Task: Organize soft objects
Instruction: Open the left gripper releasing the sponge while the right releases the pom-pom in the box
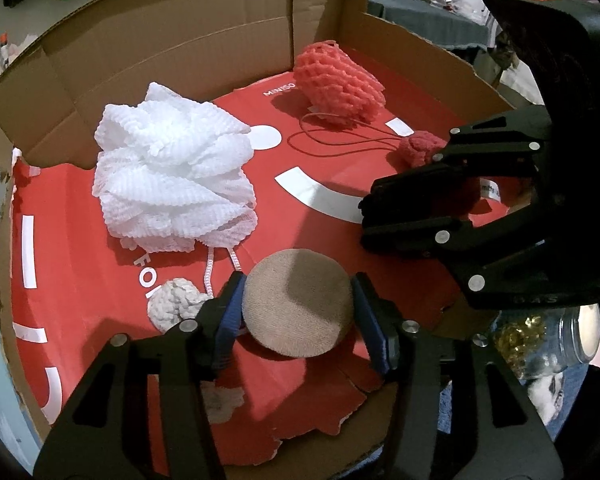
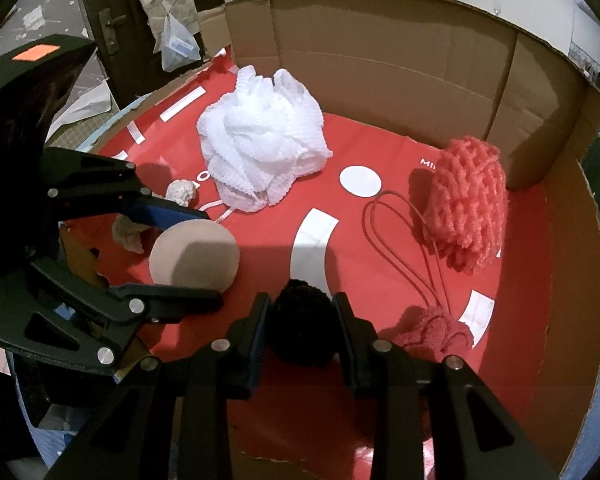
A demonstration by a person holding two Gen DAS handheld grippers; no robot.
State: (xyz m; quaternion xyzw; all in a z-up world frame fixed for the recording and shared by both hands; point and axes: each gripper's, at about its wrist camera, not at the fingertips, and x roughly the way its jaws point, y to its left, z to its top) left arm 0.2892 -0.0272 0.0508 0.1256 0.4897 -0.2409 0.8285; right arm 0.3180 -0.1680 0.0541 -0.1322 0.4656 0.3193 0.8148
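A tan round puff (image 1: 300, 304) (image 2: 192, 256) rests on the red liner inside a cardboard box (image 1: 172, 40). My left gripper (image 1: 296, 284) (image 2: 196, 256) straddles it, its blue pads right at the puff's sides without squeezing it. My right gripper (image 2: 302, 300) (image 1: 368, 216) is shut on a dark fuzzy ball (image 2: 304, 320) low over the liner, just right of the puff. A white mesh pouf (image 1: 172, 176) (image 2: 264, 148) and a coral mesh pouf (image 1: 340, 84) (image 2: 468, 208) lie further back in the box.
A small red knitted ball (image 1: 420, 146) (image 2: 432, 328) on a red cord lies beside my right gripper. A small whitish ball (image 1: 176, 304) (image 2: 182, 192) sits left of the puff. Box walls rise at the back and sides. A glass jar (image 1: 540, 340) stands outside the front edge.
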